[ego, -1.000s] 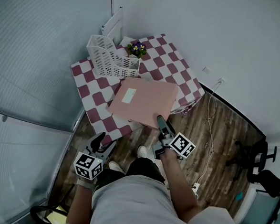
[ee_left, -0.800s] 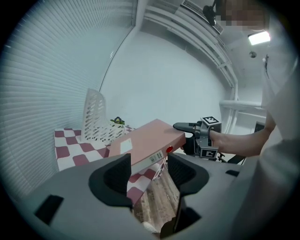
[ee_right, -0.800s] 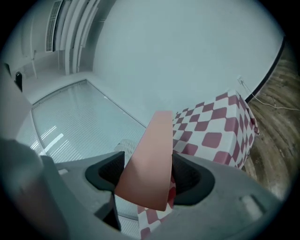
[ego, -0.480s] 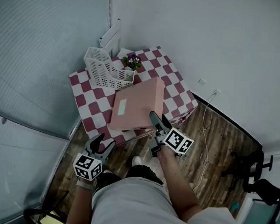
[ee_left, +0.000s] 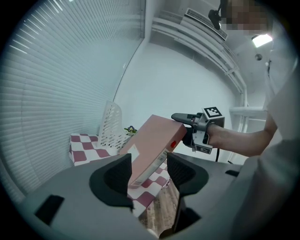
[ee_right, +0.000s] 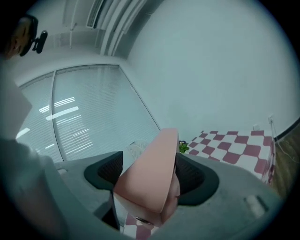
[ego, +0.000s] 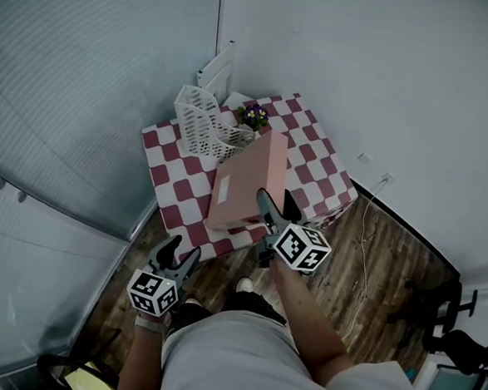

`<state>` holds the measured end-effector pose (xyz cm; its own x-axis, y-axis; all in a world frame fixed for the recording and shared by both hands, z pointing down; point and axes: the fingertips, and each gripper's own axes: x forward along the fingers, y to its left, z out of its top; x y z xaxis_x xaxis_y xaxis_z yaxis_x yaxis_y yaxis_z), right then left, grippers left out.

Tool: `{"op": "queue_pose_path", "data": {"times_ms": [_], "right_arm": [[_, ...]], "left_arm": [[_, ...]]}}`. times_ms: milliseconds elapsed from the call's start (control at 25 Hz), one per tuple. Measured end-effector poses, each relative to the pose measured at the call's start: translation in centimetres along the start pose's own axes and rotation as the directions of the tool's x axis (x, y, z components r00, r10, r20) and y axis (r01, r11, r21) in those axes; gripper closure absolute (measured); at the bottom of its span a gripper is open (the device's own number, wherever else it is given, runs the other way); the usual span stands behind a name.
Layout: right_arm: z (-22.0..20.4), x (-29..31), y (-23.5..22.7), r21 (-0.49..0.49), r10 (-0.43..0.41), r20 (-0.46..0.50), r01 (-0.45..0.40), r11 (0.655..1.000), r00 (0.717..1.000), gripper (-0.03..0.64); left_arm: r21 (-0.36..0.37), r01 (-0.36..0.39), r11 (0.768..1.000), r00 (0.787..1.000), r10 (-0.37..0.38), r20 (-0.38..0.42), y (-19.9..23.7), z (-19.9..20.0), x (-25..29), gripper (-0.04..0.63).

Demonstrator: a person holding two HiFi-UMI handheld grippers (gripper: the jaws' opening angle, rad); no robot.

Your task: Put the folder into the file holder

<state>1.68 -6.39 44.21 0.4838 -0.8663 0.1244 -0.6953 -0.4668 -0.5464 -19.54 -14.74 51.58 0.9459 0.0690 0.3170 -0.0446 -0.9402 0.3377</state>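
Folder [ego: 247, 180] held tilted over the table [ego: 167, 155] in the opening right tongs [ego: 276, 206]; left tongs [ego: 180, 252] gape empty.

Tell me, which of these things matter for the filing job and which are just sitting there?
Job: pink folder, white file holder, right gripper with the folder between its opening jaws.
Just there: flower pot, checkered table, idle left gripper.

The right gripper [ee_right: 149, 174] has the pink folder [ee_right: 154, 159] between its two black jaws, which are opening. Behind it are a checkered table [ee_right: 234, 143] and a little flower [ee_right: 183, 146].
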Motion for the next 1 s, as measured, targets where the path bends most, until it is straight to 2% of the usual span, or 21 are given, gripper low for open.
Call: {"op": "queue_pose_path", "data": {"times_ms": [160,240,560,1000], "right_arm": [[0.2,0.9,2.5,-0.189,-0.044,0.045,0.052,0.981,0.998,0.281],[0.0,1.4,3.7,-0.249,-0.054,0.057,0.067,0.966,0.997,0.281],[-1.2,3.5,7.4,-0.331,-0.074,0.101,0.103,0.938,0.992,0.279],[-3.9,6.9,12.7,-0.459,-0.069,0.109,0.111,0.882,0.992,0.279]], "left_arm": [[-0.009,-0.014,1.000,1.000,0.014,0.009,1.2,0.1,-1.5,0.376],[-0.011,-0.018,1.000,1.000,0.018,0.012,1.8,0.1,-2.1,0.376],[-0.014,-0.015,1.000,1.000,0.016,0.015,4.5,-0.2,-5.0,0.376],[-0.011,-0.010,1.000,1.000,0.010,0.021,8.1,-0.5,-8.7,0.376]]}}
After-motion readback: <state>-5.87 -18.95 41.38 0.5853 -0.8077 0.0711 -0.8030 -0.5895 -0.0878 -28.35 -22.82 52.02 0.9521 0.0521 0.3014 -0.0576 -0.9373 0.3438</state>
